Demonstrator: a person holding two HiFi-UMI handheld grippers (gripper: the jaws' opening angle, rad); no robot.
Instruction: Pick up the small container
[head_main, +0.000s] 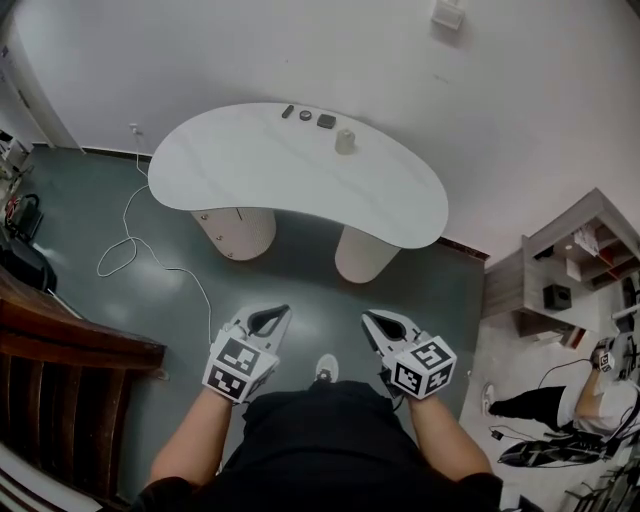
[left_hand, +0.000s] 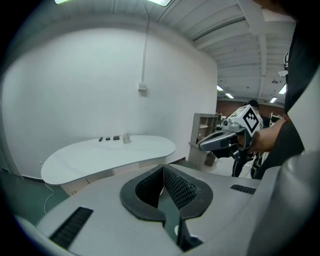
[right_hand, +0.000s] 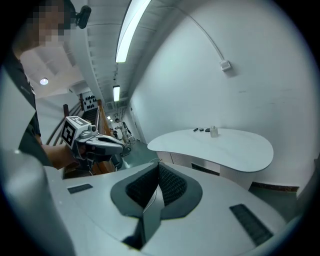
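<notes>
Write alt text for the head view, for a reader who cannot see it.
Seen from above, a person holds the left gripper and right gripper, both shut and empty, over a grey floor, short of a white curved table. A small container stands near its far edge beside three dark items.

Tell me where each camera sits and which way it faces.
Head view: on the person's head, looking steeply down at the white table; forearms, left gripper and right gripper show.
Left gripper view: on the left gripper, along its shut jaws toward the table; right gripper at right.
Right gripper view: on the right gripper, along its shut jaws toward the table; left gripper at left.
Shared: all see the small container on the table.
</notes>
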